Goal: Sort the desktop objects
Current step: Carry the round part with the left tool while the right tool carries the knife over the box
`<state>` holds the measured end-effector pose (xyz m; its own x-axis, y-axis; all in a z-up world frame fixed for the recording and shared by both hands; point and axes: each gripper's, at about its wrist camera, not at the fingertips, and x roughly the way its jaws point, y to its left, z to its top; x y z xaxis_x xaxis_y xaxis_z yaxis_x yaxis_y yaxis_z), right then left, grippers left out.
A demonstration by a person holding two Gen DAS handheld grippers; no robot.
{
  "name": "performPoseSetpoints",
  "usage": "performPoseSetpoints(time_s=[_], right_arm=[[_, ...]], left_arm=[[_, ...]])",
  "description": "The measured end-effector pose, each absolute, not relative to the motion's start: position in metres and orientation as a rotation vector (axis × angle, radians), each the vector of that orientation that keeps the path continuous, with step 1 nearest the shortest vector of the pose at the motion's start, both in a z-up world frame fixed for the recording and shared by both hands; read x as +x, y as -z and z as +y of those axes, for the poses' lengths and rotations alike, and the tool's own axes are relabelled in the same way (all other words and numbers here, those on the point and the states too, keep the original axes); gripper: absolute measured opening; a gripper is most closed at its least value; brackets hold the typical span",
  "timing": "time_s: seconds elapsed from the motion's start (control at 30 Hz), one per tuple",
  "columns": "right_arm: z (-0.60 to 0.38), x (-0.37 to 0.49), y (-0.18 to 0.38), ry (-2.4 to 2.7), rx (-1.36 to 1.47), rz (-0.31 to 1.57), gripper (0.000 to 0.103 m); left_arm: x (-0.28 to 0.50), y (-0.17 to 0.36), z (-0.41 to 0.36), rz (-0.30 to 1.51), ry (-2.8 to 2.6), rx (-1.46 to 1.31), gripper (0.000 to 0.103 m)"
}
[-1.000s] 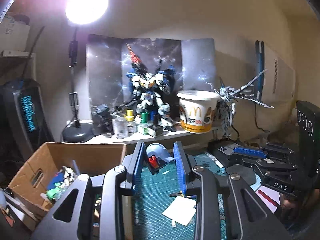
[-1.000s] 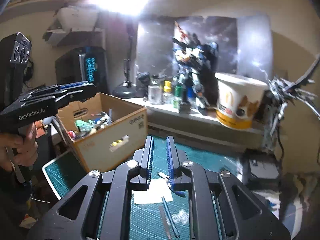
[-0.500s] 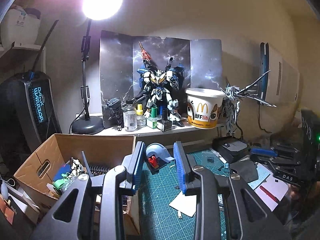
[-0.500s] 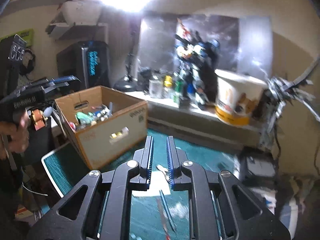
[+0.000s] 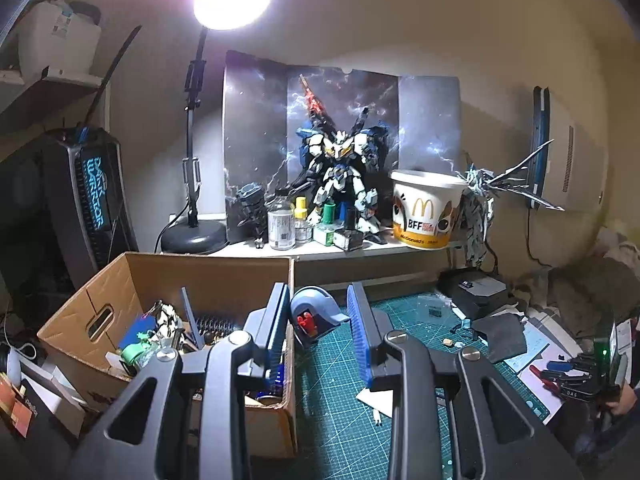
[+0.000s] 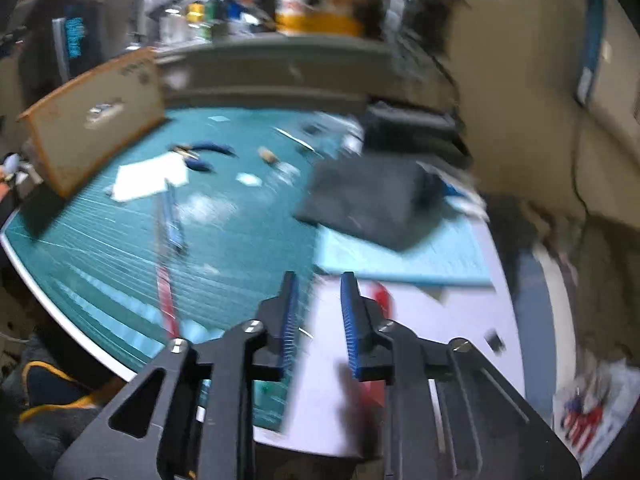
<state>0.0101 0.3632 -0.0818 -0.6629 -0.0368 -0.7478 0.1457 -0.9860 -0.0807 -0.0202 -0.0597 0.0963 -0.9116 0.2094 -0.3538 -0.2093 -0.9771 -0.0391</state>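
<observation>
My left gripper [image 5: 318, 312] is shut on a blue-grey model part with a red inside [image 5: 314, 314], held above the right edge of an open cardboard box [image 5: 120, 292] full of small parts. My right gripper [image 6: 318, 312] is open and empty, low over a white sheet [image 6: 420, 320] beside the green cutting mat [image 6: 220, 240], with a red tool [image 6: 382, 296] just beyond its right finger. The right wrist view is blurred. The right gripper also shows in the left wrist view [image 5: 568, 376] at the far right.
On the mat lie blue-handled nippers [image 6: 208, 154], a white paper [image 6: 150, 178], a blue knife [image 6: 172, 220], a red-handled tool [image 6: 166, 296] and a dark grey pad [image 6: 372, 200]. A shelf holds a robot model [image 5: 340, 176], bottles [image 5: 282, 224] and a McDonald's bucket [image 5: 426, 210].
My right gripper has swung down and to the right, from facing the shelf to low over the white sheet, and its jaws have opened. My left gripper shifted slightly, still holding the part.
</observation>
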Motion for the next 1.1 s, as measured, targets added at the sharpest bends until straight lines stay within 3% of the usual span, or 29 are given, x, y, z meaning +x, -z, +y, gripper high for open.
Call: performPoseSetpoints(time_s=[0.27,0.33,0.53,0.83,1.1], right_arm=[[0.387,0.021,0.109,2.801,1.314,0.159,0.022],[0.389,0.022,0.109,2.798,1.311,0.107,0.013],[0.388,0.022,0.104,2.789,1.269,0.035,0.012],[0.339,0.002,0.033,2.762,0.996,0.015,0.012],[0.235,-0.028,-0.043,2.615,0.67,0.082,0.012]], left_arm=[[-0.023,-0.091,-0.065,-0.015,-2.885,-0.555,0.03],[-0.023,-0.091,-0.066,-0.016,-2.884,-0.553,0.03],[-0.021,-0.093,-0.07,-0.013,-2.893,-0.543,0.03],[-0.019,-0.099,-0.078,-0.016,-2.921,-0.527,0.03],[-0.013,-0.105,-0.091,0.008,-2.989,-0.52,0.03]])
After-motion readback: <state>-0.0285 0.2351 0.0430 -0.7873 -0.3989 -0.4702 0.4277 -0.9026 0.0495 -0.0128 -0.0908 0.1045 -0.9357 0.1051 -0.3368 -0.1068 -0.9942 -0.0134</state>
